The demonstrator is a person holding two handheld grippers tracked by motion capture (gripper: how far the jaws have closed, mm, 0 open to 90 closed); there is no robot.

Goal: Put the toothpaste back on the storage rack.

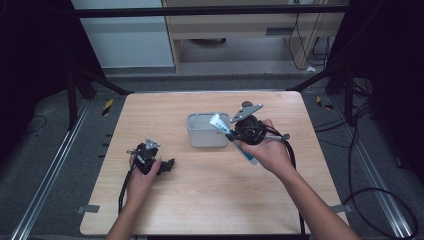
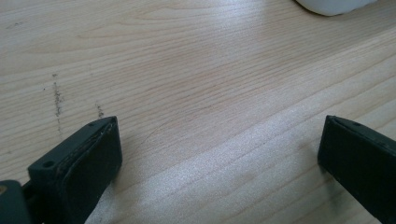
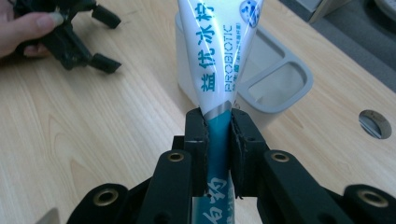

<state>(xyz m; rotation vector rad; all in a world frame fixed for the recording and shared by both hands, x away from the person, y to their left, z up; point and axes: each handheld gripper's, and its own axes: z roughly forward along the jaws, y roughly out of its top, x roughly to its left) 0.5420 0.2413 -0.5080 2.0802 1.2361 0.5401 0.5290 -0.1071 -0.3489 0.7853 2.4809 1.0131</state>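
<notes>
A: The right gripper (image 3: 218,140) has its jaws clamped on the toothpaste tube (image 3: 219,56), held just beside the grey holder (image 1: 207,131)

B: It should tip the tube upright over a compartment before letting go; the left gripper (image 2: 219,149) rests wide open, holding nothing

glossy plastic tube (image 3: 219,56), matt wood table (image 3: 93,130)

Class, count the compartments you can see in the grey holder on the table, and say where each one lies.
2. In the right gripper view, the grey holder shows one compartment behind the toothpaste tube and a smaller one toward its near end. The tube may hide more.
</notes>
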